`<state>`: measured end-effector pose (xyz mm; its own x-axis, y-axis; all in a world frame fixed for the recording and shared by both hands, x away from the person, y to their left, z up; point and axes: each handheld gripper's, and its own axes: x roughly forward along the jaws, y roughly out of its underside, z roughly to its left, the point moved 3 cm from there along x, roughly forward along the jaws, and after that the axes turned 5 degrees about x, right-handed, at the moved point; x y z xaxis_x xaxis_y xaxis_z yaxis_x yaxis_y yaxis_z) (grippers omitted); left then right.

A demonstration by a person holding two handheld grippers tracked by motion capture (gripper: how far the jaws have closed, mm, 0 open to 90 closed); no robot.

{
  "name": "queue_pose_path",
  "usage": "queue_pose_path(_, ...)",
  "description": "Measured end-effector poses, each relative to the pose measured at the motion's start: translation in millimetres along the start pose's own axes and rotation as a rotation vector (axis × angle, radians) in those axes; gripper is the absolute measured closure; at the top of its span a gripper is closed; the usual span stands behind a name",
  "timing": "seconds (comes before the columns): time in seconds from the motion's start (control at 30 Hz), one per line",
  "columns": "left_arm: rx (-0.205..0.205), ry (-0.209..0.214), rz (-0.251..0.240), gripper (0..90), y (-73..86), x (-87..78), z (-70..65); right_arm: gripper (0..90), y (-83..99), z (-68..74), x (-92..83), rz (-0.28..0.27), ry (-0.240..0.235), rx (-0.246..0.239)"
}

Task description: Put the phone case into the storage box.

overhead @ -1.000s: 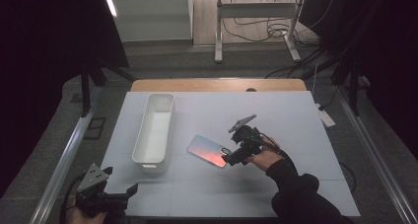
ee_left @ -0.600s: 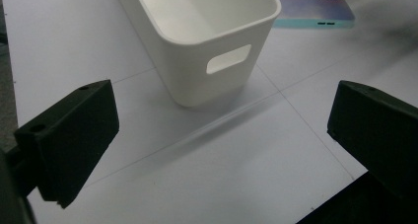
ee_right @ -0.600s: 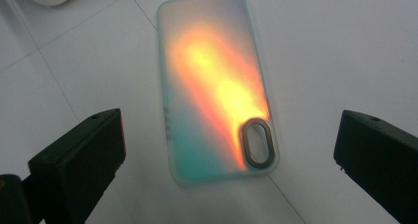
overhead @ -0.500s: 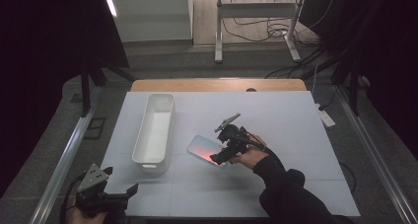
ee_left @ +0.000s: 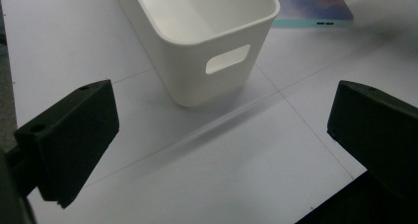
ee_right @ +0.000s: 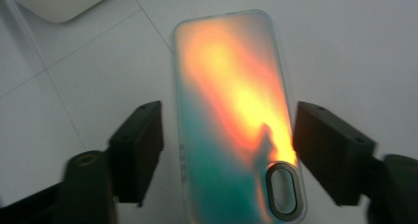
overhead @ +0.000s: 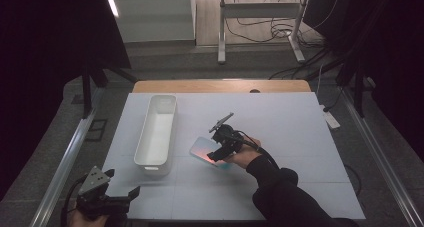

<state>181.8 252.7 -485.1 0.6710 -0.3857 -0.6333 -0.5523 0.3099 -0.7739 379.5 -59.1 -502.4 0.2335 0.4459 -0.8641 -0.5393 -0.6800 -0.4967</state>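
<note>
A phone case [overhead: 201,148] with an orange and teal sheen lies flat on the white table, right of a white bin [overhead: 149,163]. My right gripper [overhead: 216,155] is lowered over its near end. In the right gripper view the case [ee_right: 231,95] lies between the jaws of the right gripper [ee_right: 227,123], which have just been closing. The right pad is at the case's edge and a narrow gap remains at the left pad. My left gripper [overhead: 129,196] rests open at the table's front left corner, with nothing between the jaws of the left gripper [ee_left: 224,105]. Beyond it stand the bin [ee_left: 194,78] and the case [ee_left: 310,7].
The long bin stands empty, left of centre, running front to back. A wooden strip [overhead: 220,86] borders the table's far edge. Metal rails run along both sides, and cables lie on the floor behind.
My right gripper has moved left and a little down, from the case's right side to over its near end. Its jaws now straddle the case. The left gripper has stayed put.
</note>
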Motion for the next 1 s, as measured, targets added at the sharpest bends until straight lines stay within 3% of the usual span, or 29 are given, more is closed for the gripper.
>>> queue_pose_path(0.1,0.000,0.000,0.000,0.0,0.0,0.0,0.0,49.4,-0.4,-1.3,2.6,0.009,-0.002,-0.010)
queue_pose_path(0.13,0.000,0.000,0.000,0.0,0.0,0.0,0.0,49.4,-0.4,-1.3,2.6,0.009,-0.002,-0.010)
queue_pose_path(0.23,0.000,0.000,0.000,0.0,0.0,0.1,0.0,69.2,-1.8,-3.5,5.4,0.015,-0.007,-0.027)
queue_pose_path(0.33,-0.001,0.001,0.000,0.0,0.0,0.1,0.1,83.5,-3.6,-5.3,7.8,0.020,-0.010,-0.028)
queue_pose_path(0.37,-0.001,0.001,0.000,0.0,0.0,0.1,0.1,83.5,-3.6,-5.3,7.8,0.020,-0.010,-0.028)
queue_pose_path(0.4,-0.001,0.000,0.000,0.0,0.0,0.0,0.0,88.9,-5.0,-7.2,10.0,0.018,-0.015,-0.029)
queue_pose_path(0.7,-0.003,0.001,-0.002,0.0,0.1,0.0,0.3,89.1,-17.9,-17.3,25.4,0.023,-0.009,0.014)
queue_pose_path(1.0,0.002,0.001,0.002,0.0,0.0,0.3,-0.1,89.1,-32.3,-22.8,32.9,0.015,0.003,0.027)
